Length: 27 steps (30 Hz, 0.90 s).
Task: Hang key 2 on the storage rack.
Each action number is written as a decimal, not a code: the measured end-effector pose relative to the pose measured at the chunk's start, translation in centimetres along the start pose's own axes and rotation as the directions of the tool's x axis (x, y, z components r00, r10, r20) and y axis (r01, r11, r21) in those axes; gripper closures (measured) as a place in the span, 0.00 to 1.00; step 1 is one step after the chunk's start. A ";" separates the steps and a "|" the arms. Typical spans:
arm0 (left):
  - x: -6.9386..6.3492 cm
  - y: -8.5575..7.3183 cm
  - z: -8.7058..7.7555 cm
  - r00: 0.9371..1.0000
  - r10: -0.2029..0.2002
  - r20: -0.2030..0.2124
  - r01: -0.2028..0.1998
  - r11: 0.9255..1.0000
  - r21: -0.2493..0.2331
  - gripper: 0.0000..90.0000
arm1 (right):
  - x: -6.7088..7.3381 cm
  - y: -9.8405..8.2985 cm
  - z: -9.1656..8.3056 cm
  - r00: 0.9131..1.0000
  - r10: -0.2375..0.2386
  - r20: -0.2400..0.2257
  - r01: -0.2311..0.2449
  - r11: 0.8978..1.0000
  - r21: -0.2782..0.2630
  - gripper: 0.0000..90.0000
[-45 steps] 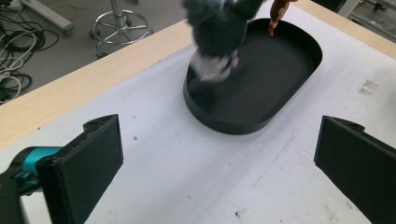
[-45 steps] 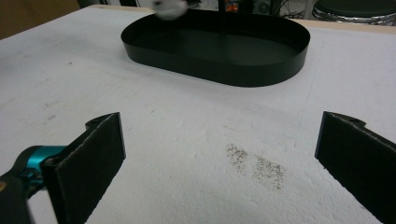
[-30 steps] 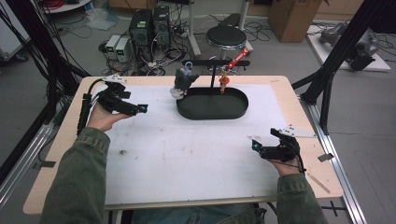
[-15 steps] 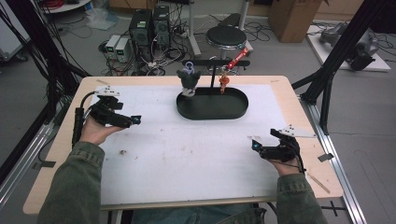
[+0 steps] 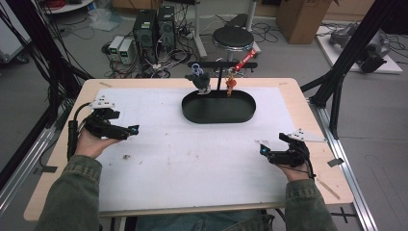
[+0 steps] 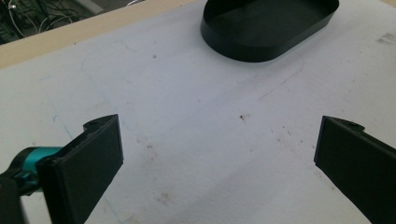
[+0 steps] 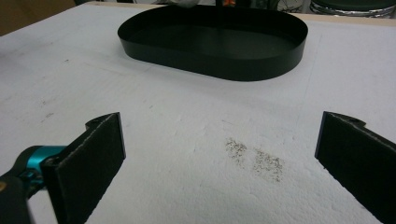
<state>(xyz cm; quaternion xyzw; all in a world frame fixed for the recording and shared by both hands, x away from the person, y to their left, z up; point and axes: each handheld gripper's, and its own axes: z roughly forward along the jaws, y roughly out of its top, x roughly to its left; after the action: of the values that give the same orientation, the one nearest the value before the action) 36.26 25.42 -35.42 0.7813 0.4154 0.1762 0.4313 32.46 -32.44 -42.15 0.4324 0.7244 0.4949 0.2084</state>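
Observation:
A black oval tray (image 5: 219, 113) sits at the far middle of the white sheet, also seen as the tray (image 6: 243, 44) and the tray (image 7: 261, 65); it looks empty. Behind it a black stand (image 5: 219, 65) carries a grey-blue hanging piece (image 5: 198, 79) and a small orange-red one (image 5: 230, 86). My left gripper (image 5: 131, 131) rests at the left of the sheet, held in a hand, jaws wide apart with nothing between them (image 6: 219, 163). Low at the right, my right gripper (image 5: 263, 150) is open and empty too (image 7: 219, 163).
The white sheet (image 5: 192, 159) covers most of the wooden table (image 5: 57, 159) and has small dark smudges (image 7: 254, 158). Black frame posts (image 5: 337, 82) stand at the table's right and left. Computers, cables and a stool (image 5: 233, 36) are on the floor beyond.
My left gripper has drawn back toward the near left, away from the stand, and sits lower on the sheet. The right gripper has stayed put.

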 end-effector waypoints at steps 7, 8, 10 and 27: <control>0.4 -1.8 -0.9 0.999 -0.038 -0.011 0.038 0.999 -0.029 0.02 | 0.1 0.0 0.0 1.000 0.004 0.003 -0.004 1.000 0.006 0.01; 0.4 -2.1 -1.0 0.999 -0.052 -0.010 0.051 0.998 -0.040 0.02 | 0.1 0.0 0.0 1.000 0.003 0.003 -0.003 1.000 0.007 0.01; 0.5 -2.7 -1.3 0.998 -0.057 -0.016 0.057 0.998 -0.039 0.02 | 0.1 0.0 0.0 1.000 0.004 0.003 -0.004 1.000 0.006 0.01; 1.1 -7.1 -4.4 0.992 -0.117 -0.038 0.112 0.988 -0.108 0.02 | 0.1 -0.1 0.0 1.000 -0.001 0.012 0.001 1.000 0.018 0.01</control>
<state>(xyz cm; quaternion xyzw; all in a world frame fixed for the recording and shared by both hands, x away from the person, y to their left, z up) 30.62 30.65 -38.88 0.7280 0.4592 0.1903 0.4722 32.36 -32.35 -42.28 0.4367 0.7277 0.4857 0.2093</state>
